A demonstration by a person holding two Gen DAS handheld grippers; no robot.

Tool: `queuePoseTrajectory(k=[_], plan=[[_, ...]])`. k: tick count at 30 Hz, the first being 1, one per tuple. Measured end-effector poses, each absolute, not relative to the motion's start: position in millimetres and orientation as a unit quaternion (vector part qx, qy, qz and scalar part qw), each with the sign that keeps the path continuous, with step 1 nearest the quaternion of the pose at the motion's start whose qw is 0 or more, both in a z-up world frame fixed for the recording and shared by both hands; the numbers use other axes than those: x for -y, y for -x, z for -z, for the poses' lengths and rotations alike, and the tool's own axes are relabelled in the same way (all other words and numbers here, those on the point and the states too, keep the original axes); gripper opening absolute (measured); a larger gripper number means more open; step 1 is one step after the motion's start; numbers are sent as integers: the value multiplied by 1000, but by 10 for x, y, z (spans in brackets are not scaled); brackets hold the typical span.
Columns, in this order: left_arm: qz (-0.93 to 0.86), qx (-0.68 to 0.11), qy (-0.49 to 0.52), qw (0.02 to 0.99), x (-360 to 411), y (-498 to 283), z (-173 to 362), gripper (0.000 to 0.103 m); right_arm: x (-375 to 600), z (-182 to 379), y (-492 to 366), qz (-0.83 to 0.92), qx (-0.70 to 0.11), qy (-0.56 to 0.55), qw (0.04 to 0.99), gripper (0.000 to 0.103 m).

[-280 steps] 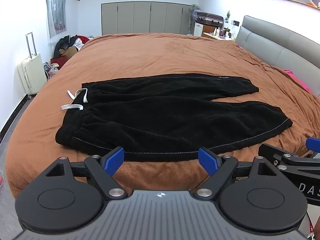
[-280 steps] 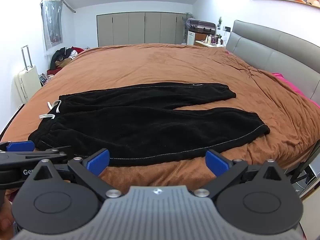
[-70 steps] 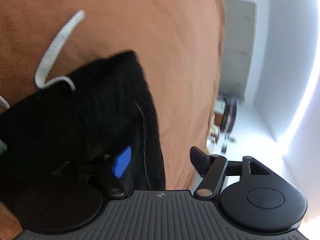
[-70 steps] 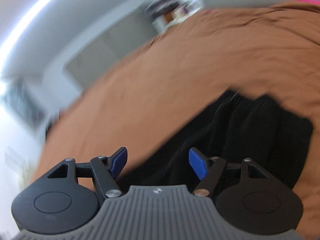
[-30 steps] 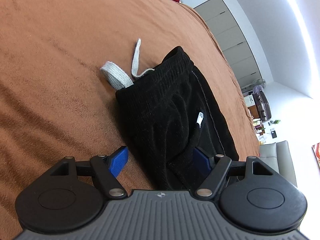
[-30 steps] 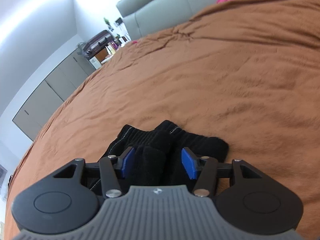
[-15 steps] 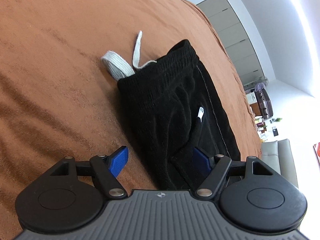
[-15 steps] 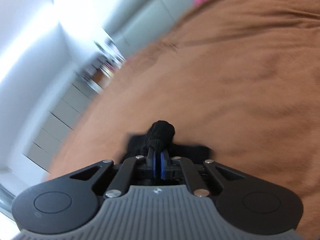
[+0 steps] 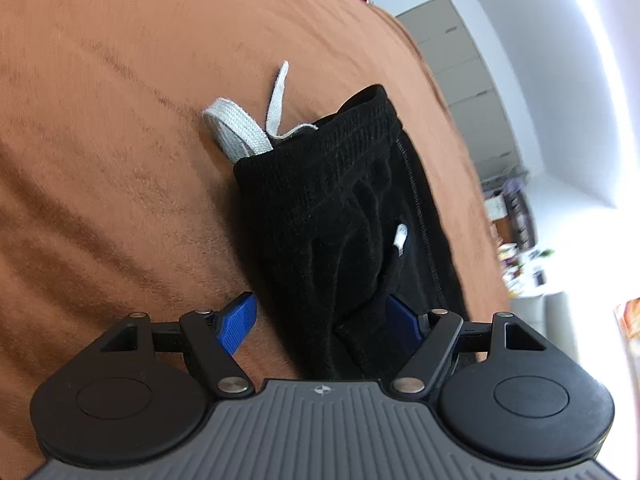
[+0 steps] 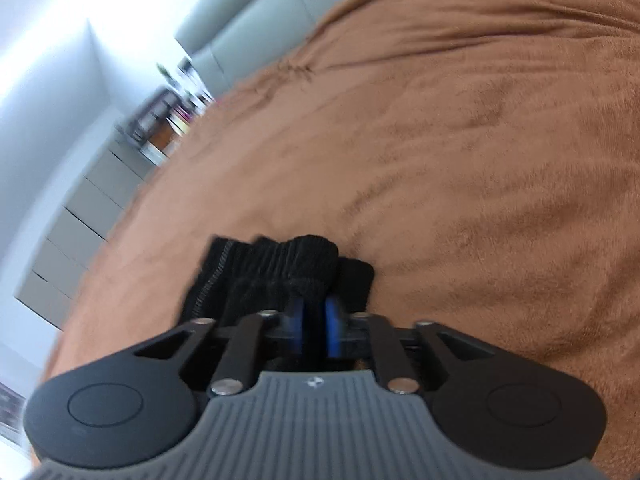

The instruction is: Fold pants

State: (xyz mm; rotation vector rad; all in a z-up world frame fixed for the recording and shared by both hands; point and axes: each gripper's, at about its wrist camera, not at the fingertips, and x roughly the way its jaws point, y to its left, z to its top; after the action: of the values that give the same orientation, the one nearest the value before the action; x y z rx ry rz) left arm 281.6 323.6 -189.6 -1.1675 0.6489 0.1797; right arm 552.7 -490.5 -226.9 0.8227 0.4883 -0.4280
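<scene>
The bed point(image 9: 120, 160), under a brown cover, carries the black pants point(image 9: 340, 208), folded lengthwise with the waistband end and white drawstring point(image 9: 240, 128) showing in the left wrist view. The left gripper point(image 9: 324, 320) points down at the bed with jaws wide, straddling the pants without pressing. The right gripper point(image 10: 316, 320) has its jaws nearly together, having just been opening slightly, with a bunched cuff point(image 10: 308, 264) clamped between the pads. The right wrist view is blurred, and the gripper body hides the pants nearest it.
</scene>
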Motion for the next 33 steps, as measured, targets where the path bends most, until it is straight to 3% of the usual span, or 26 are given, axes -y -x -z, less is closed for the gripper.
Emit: queuePoseTrajectory(k=[1,2,11,17,19,20,21,23,24,25,26,29,33], plan=[[-81,-291,551,778,-3241,-2798,1922,88,4890,2235,-5442,198,-219,-385,874,54],[-82,-284,562,773,-3242,-2781,1956,89,4861,2222,-5346,193,-209,-378,881,56],[-89,-237,576,778,-3157,-2782,2106,89,4750,2452,-4878,72,-258,-413,870,56],[-118,-185,624,750,-3238,-2935,2222,90,4613,2481,-5119,44,-277,-411,867,64],[-143,-172,642,734,-3241,-2952,2271,82,4606,2537,-5233,48,-280,-422,861,70],[-162,-168,648,725,-3226,-2952,2270,60,4595,2569,-5307,56,-286,-428,855,73],[-175,-167,649,721,-3209,-2946,2267,50,4587,2596,-5373,66,-290,-432,851,76],[-178,-152,659,714,-3198,-2901,2247,42,4537,2572,-5480,87,-292,-439,846,81],[-175,-147,661,715,-3203,-2882,2218,41,4510,2535,-5521,91,-299,-434,845,69],[-168,-143,665,713,-3233,-2855,2173,39,4482,2500,-5579,92,-311,-424,846,22],[-161,-143,676,705,-3272,-2840,2146,39,4474,2480,-5626,82,-320,-428,841,11],[-140,-142,705,680,-3402,-2790,2053,35,4448,2317,-5566,73,-293,-444,843,11],[-121,-120,675,717,-3537,-2732,1744,33,4394,2159,-5347,46,-263,-487,832,10]])
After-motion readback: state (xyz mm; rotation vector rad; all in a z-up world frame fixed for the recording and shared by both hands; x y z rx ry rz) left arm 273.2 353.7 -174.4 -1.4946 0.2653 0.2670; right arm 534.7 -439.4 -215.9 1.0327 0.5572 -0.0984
